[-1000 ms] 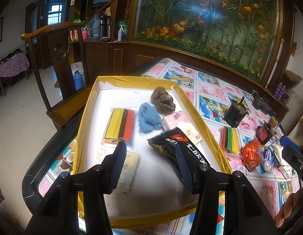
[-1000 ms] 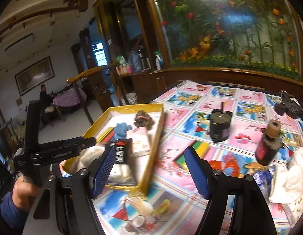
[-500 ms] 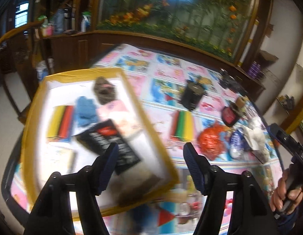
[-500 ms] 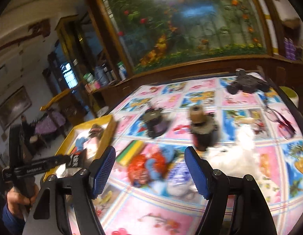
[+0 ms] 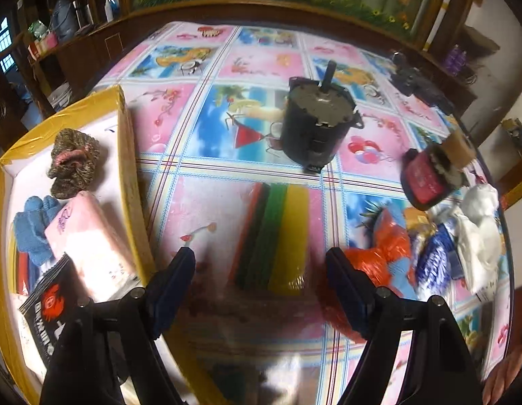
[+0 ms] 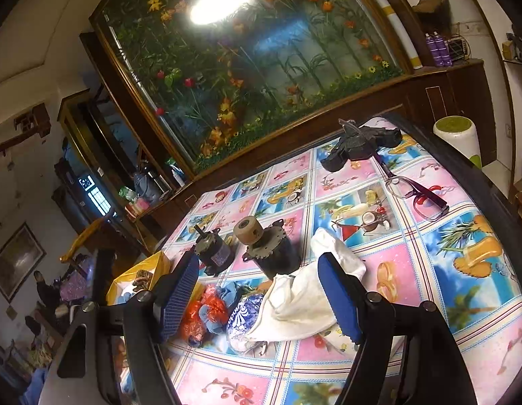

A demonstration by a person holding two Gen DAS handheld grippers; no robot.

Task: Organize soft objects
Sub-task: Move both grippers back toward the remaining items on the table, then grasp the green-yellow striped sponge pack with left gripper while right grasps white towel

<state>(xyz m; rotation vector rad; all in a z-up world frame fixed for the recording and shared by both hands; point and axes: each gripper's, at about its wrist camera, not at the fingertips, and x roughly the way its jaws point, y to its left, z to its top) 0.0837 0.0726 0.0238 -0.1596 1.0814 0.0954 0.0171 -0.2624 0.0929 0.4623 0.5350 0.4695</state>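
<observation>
Counting outward from the yellow tray [image 5: 126,155]: inside it lie one scrunchie [image 5: 74,162], one blue cloth [image 5: 33,226], one pink pack [image 5: 89,243] and one black packet [image 5: 47,307] whose white lettering is too blurred to read. Just right of the tray, on the table, lies one striped sponge pack [image 5: 274,233]. Both the left gripper [image 5: 261,283] and right gripper [image 6: 257,290] hang released, holding nothing. Two motors [image 6: 213,253] stand beyond. The white cloth [image 6: 308,293] is partly hidden.

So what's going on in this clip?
A person is sorting soft items into a yellow-edged box with handheld tongs. Both are open and empty: the left tongs hang over a striped sponge pack on the table, and the right tongs face a white cloth.
</observation>
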